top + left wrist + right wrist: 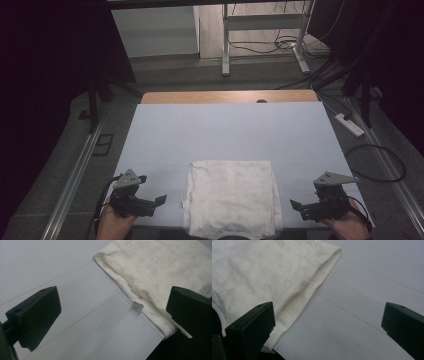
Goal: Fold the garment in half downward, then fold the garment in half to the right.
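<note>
A folded white garment [231,197] with a faint cloud pattern lies flat at the near middle of the table. My left gripper [157,205] rests to its left, jaws pointing toward it, open and holding nothing. In the left gripper view the gripper [112,305] faces the garment [155,265], whose edge carries a small label [137,306]. On the garment's other side my right gripper [299,210] is also open and holds nothing. The right gripper view has the gripper [328,312] over bare table, with the garment's hemmed edge [267,272] by its left jaw.
A pale sheet [225,130] covers the table, with a wooden strip [230,96] at its far edge. Beyond stand a white desk frame [226,45] and floor cables [375,162]. A power strip [350,125] lies at the right, and a metal rail [75,175] runs along the left.
</note>
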A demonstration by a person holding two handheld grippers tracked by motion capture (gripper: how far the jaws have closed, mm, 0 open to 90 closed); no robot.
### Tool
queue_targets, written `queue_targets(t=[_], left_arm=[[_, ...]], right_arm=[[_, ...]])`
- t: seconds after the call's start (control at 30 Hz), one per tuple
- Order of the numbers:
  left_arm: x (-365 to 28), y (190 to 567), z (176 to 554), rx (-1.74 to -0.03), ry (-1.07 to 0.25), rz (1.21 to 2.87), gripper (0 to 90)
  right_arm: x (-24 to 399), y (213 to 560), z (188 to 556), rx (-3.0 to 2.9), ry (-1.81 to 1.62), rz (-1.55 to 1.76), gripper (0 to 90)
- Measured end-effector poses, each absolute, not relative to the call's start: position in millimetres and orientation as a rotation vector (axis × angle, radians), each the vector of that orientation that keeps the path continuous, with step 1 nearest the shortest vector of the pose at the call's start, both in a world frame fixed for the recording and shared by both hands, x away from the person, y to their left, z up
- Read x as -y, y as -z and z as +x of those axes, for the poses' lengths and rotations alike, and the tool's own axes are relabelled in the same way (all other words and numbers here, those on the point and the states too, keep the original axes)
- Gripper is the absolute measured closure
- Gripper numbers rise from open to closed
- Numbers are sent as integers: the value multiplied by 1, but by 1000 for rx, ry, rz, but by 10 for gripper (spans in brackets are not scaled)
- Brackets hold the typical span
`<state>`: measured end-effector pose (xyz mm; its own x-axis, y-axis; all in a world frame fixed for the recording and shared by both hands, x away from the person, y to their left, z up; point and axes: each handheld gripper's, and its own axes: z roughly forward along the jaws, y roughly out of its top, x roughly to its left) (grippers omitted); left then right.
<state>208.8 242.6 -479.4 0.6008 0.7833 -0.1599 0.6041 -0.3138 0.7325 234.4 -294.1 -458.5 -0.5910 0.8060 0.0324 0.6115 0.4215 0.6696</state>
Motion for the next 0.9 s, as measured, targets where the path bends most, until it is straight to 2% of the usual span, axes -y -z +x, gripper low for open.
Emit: queue_targets(t=[0.9], left_arm=[[-250, 480, 207, -1127, -275, 2081, 0]], right_arm=[[302, 455, 226, -2352, -939, 1265, 0]])
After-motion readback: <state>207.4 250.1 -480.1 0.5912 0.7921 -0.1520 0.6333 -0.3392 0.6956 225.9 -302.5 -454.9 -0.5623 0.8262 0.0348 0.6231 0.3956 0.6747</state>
